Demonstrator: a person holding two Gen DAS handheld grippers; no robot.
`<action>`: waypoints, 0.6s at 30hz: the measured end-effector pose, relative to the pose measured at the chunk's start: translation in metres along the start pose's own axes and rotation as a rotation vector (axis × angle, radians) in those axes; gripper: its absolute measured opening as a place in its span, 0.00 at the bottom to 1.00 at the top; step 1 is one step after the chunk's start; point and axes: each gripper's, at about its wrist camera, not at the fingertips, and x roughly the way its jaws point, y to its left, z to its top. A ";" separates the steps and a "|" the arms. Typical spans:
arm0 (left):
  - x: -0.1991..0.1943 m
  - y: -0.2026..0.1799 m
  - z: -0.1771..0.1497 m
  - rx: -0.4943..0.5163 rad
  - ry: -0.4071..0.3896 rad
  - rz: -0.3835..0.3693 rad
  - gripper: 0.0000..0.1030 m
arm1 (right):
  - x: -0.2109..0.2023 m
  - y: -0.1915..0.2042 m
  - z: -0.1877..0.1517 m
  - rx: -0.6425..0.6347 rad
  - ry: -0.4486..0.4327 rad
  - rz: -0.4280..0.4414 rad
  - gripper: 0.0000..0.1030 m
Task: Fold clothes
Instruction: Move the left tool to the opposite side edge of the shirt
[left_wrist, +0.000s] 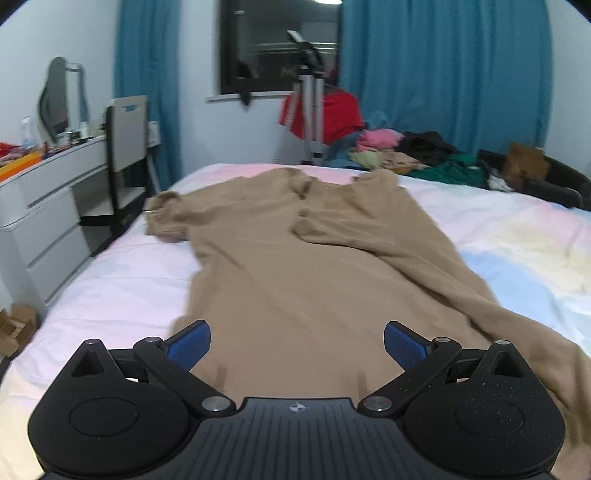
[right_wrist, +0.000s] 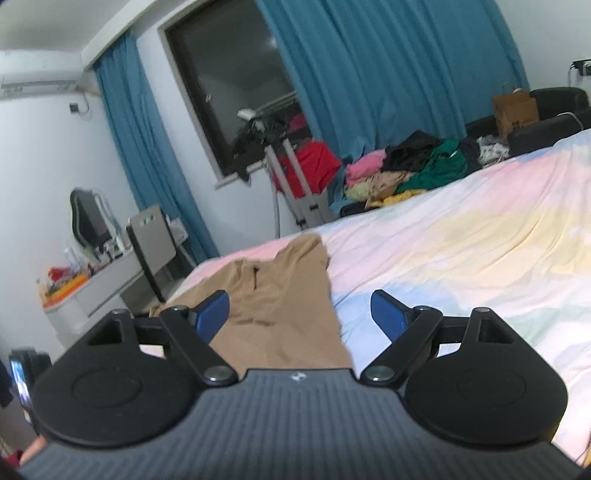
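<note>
Tan knit fabric, a long garment (left_wrist: 295, 266), lies lengthwise on the bed (left_wrist: 118, 288), collar at the far end, hem at the near edge under my tools. One sleeve is already laid across the body on the right; the other sleeve (left_wrist: 164, 218) spreads out toward the far left.

My left hand-held gripper (left_wrist: 297, 345) hovers over the near hem, jaws spread wide, holding nothing. My right hand-held gripper (right_wrist: 300, 314) is likewise released and empty, straddling the garment's right edge (right_wrist: 334, 314) where it meets the pastel sheet.

Recommended procedure, as I judge it:
1. Lower each tool to a near hem corner.
2. Pinch the cloth only, not the sheet beneath.
3. Lift both corners level and carry them toward the collar.

Risk: this fabric looks soft and will likely sag between the two grips. Uneven lift would skew the fold. The unsorted clothes pile (left_wrist: 417, 155) beyond the far side needs no attention yet.
</note>
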 end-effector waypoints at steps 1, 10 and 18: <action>-0.001 -0.008 0.000 0.008 0.003 -0.026 0.98 | -0.003 -0.006 0.003 0.011 -0.014 -0.007 0.83; -0.003 -0.113 -0.011 0.191 0.084 -0.291 0.86 | -0.025 -0.076 0.026 0.161 -0.121 -0.106 0.84; 0.013 -0.182 -0.021 0.243 0.167 -0.507 0.64 | -0.026 -0.100 0.024 0.223 -0.178 -0.173 0.84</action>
